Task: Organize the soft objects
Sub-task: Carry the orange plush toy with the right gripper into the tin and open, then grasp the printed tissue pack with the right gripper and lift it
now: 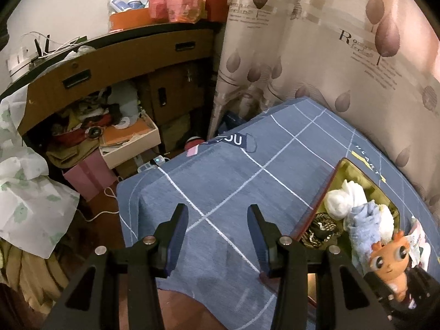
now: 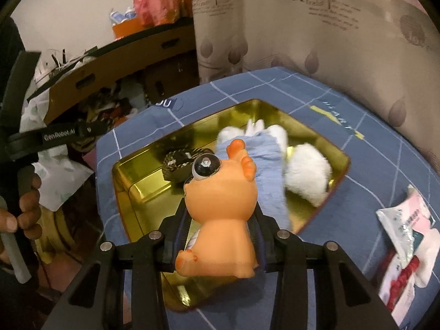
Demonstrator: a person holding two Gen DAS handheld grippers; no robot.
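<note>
My right gripper (image 2: 220, 220) is shut on an orange big-eyed toy (image 2: 220, 214), held above the near end of a gold tin (image 2: 137, 176) on the blue checked cloth. Inside the tin lie a light blue cloth (image 2: 266, 165), white fluffy items (image 2: 308, 176) and a dark patterned piece (image 2: 178, 162). From the left wrist view the same toy (image 1: 387, 264) shows at the lower right, beside the tin (image 1: 343, 170) and its blue cloth (image 1: 363, 220). My left gripper (image 1: 217, 236) stands open over bare cloth, left of the tin, holding nothing.
Packets and a white-and-red item (image 2: 407, 236) lie on the cloth right of the tin. A leaf-print curtain (image 1: 330, 55) hangs behind the table. A cluttered wooden desk (image 1: 110, 63) with boxes stands at the left; a person's hand (image 2: 24, 214) grips the left gripper's handle.
</note>
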